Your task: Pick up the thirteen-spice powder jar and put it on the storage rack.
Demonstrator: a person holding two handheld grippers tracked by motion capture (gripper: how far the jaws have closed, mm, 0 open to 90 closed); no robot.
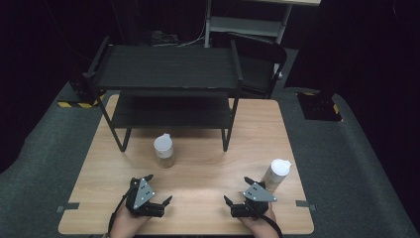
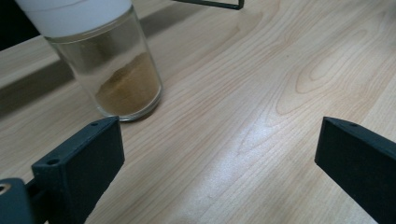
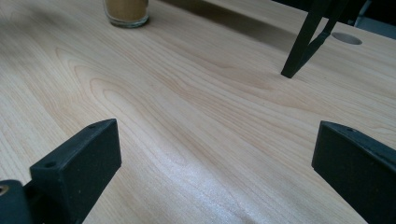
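I judged the work barely begun: nothing was lifted, everything was left to do. One black two-tier shelf (image 1: 168, 84) stood at the far side of the worktop (image 1: 198, 173). Two white-capped jars stood on the wood: the left jar (image 1: 164, 150) near the shelf, the right jar (image 1: 275, 174) beside my right hand-held gripper (image 1: 236, 191). That and my left hand-held gripper (image 1: 159, 189) were both released, empty.

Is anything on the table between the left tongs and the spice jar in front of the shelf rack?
Nothing visible. The left tongs stand open with bare wooden table between them and the spice jar. In the left gripper view the jar stands just beyond the jaws, apart from them.
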